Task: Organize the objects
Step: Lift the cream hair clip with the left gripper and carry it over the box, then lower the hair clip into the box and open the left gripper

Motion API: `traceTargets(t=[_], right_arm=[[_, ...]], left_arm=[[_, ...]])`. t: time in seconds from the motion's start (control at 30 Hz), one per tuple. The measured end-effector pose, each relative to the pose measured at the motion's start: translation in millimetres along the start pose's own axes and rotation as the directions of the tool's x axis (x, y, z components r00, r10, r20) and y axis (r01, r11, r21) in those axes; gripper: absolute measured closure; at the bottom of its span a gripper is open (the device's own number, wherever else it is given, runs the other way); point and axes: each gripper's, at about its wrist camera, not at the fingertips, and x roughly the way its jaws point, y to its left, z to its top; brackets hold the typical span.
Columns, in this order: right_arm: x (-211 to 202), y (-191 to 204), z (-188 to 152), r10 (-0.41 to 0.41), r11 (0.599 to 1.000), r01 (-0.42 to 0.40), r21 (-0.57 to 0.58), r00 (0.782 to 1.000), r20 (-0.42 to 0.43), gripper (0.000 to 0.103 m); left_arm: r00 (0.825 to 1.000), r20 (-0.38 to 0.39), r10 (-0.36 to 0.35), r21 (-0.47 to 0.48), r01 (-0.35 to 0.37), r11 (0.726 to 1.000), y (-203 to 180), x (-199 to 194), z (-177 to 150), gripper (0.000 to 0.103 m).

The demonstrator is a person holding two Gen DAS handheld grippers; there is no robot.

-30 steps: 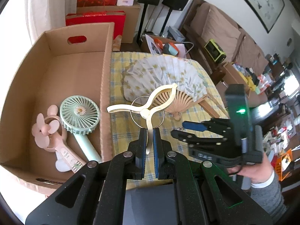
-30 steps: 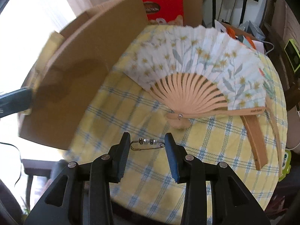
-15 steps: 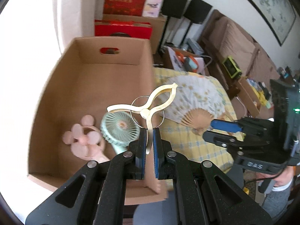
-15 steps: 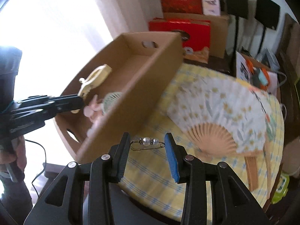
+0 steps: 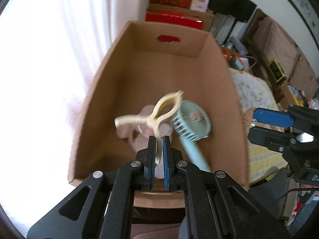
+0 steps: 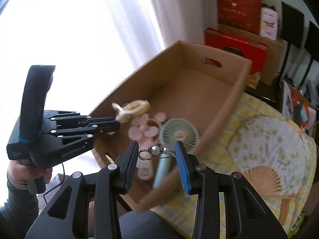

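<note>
The cream clip (image 5: 159, 114) hangs over the inside of the cardboard box (image 5: 237, 119), pinched by one leg between the nearly closed fingers of the left gripper (image 5: 159, 153), with a thin wire ring blurred behind it. In the right wrist view the same clip (image 6: 131, 108) sits at the tip of the left gripper (image 6: 111, 126) above the box's left wall. On the box floor below it lie a pink hand fan (image 6: 148, 129) and a mint green hand fan (image 6: 179, 134), side by side, handles toward the box's near end. Over the box's near right wall, the right gripper (image 6: 156, 153) has its jaws part open, a pearl safety pin (image 6: 157, 151) spanning the gap between the pads. Right of the box, a floral folding fan (image 6: 267, 145) lies spread open on the yellow checked cloth (image 6: 225, 139) covering the worktop.
</note>
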Motion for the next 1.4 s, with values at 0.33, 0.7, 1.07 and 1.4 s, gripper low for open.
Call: traceTargets(t=[0.33, 0.7, 1.07, 1.4], right_arm=[[32, 22, -1, 0.021, 0.999, -0.022, -0.027, 0.999, -0.051, 0.065], [51, 27, -8, 0.006, 1.000, -0.007, -0.016, 0.996, -0.092, 0.063], [26, 17, -10, -0.009, 1.000, 0.009, 0.009, 0.999, -0.049, 0.052], [-5, -8, -18, -0.120, 0.992, 0.120, 0.035, 0.993, -0.003, 0.025]], left_arm=[[1.000, -0.006, -0.002, -0.061, 0.001, 0.998, 33, 3, -19, 0.097], [0.998, 0.030, -0.062, -0.096, 0.064, 0.993, 36, -6, -17, 0.067], [0.993, 0.040, -0.107, -0.135, 0.112, 0.985, 40, -8, -18, 0.041], [0.995, 0.058, -0.084, -0.127, 0.091, 0.988, 22, -13, -17, 0.024]])
